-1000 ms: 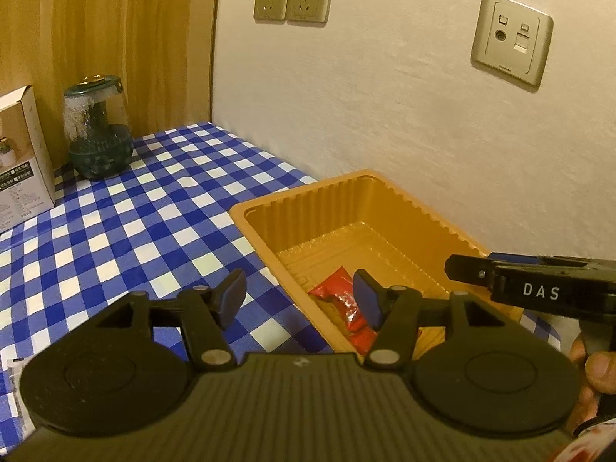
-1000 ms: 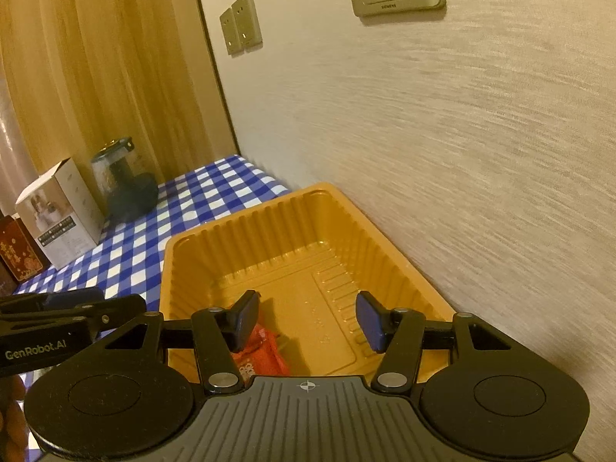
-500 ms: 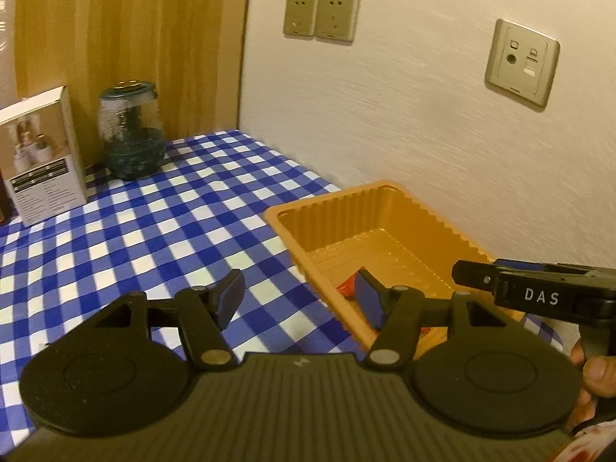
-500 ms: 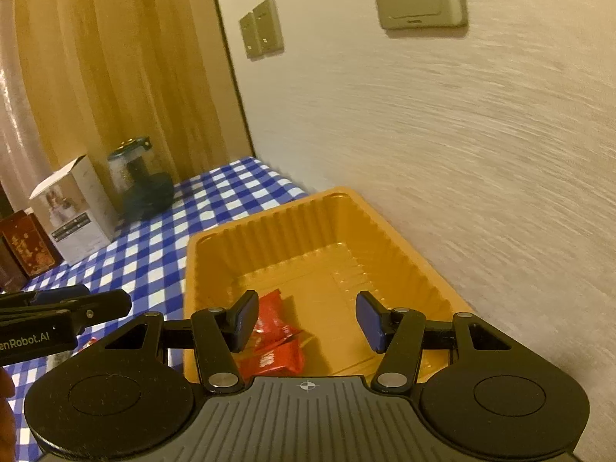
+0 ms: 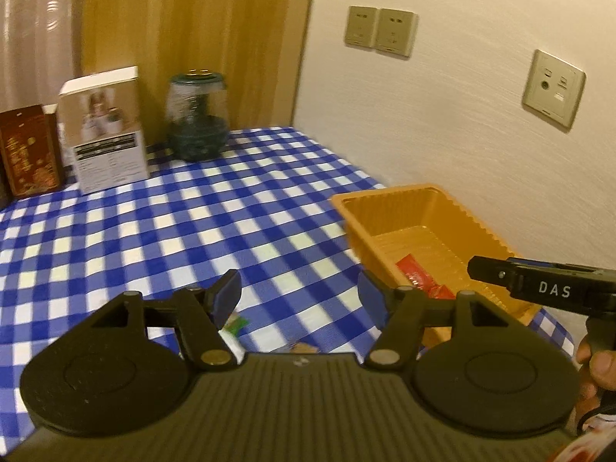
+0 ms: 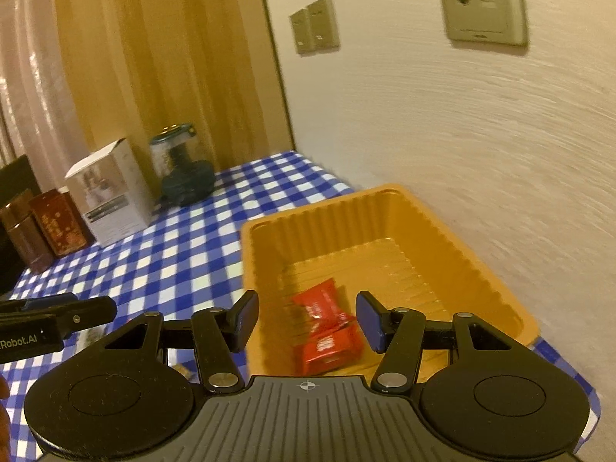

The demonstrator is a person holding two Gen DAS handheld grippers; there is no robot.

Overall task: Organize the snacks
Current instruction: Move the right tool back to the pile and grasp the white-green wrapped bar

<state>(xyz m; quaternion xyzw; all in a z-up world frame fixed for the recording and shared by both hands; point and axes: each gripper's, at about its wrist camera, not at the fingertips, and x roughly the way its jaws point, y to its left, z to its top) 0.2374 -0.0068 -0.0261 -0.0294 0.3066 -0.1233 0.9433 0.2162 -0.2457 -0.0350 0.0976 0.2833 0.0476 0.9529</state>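
Observation:
An orange ribbed tray (image 5: 431, 204) (image 6: 389, 208) sits by the wall on the blue checked cloth. Two red snack packets (image 6: 325, 327) (image 5: 419, 277) lie in its near end. My left gripper (image 5: 298, 298) hovers over the cloth to the left of the tray; its jaws are opening and nothing is between them. Just under its left finger a green and white wrapper (image 5: 235, 325) peeks out, and a brown scrap (image 5: 304, 347) lies close to the gripper body. My right gripper (image 6: 306, 319) is open above the tray's near end, the red packets below it, untouched.
A white carton (image 5: 106, 127), a dark red box (image 5: 29, 150) and a dark glass jar (image 5: 198, 115) stand at the back by the wood panel. Wall sockets (image 5: 379, 30) are above the table. The wall runs close along the tray's right side. A hand (image 5: 600, 365) holds the right gripper.
Both grippers pulled back from the tray; the left one swung leftward over the cloth, jaws a little wider. The tray shrank in both views, and the second red packet came into sight.

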